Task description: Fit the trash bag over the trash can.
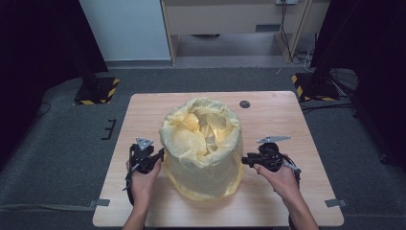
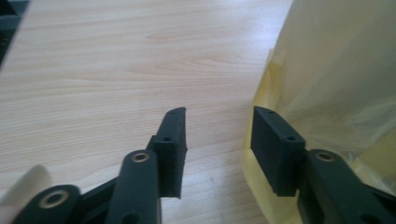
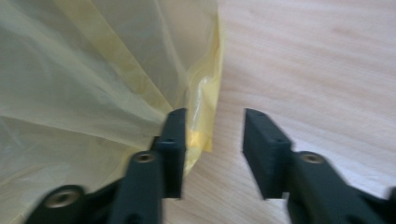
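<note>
High view: one yellow bag (image 1: 203, 146) standing mid-counter (image 1: 143, 115), mouth open upward; two grippers, left gripper (image 1: 160, 155) and right gripper (image 1: 244, 160), just beside its flanks.

Left gripper view: jaws part open, bare wood between; bag edge just behind the right-hand jaw, contact unclear.

Right gripper view: jaws part open, nothing clamped; bag's seam edge behind the left-hand jaw.
</note>
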Motion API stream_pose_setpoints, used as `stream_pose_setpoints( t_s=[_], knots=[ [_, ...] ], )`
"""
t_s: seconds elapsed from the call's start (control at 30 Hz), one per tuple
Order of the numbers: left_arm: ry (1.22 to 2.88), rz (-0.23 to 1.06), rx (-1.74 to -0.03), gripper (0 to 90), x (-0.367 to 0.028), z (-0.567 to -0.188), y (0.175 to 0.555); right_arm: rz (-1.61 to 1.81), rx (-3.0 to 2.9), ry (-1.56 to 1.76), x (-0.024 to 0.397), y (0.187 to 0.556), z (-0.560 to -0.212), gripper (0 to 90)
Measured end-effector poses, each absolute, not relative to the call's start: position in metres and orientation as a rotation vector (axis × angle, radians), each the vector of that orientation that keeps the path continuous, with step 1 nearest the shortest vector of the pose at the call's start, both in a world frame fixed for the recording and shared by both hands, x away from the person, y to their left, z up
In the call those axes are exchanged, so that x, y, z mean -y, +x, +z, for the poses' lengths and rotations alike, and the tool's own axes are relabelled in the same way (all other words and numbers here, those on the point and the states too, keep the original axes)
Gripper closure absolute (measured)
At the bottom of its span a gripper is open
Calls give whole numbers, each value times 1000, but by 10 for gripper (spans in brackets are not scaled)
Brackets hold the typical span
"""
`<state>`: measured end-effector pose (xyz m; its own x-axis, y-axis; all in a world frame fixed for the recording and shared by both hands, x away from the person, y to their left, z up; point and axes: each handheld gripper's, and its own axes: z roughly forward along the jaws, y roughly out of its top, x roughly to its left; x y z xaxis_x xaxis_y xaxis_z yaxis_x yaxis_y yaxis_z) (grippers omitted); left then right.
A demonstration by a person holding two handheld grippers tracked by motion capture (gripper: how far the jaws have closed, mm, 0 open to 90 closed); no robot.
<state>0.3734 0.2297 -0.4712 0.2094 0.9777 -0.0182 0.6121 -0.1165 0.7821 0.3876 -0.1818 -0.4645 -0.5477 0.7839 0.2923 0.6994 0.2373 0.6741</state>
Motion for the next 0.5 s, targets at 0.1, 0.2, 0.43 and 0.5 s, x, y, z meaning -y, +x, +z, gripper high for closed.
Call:
stream_pose_setpoints(
  t_s=[0.1, 0.2, 0.43, 0.5],
  knots=[
    [1783, 705, -1477, 489, -238, -464, 366, 1239, -2360, 1420, 188, 383, -460, 552],
    [1791, 715, -1460, 450, -244, -460, 359, 1285, -2341, 1411, 195, 378, -456, 583],
    [1825, 705, -1459, 307, -258, -470, 344, 1378, -2318, 1407, 209, 371, -449, 878],
    [1827, 687, -1460, 266, -261, -478, 341, 1402, -2312, 1409, 211, 371, -445, 900]
  ],
)
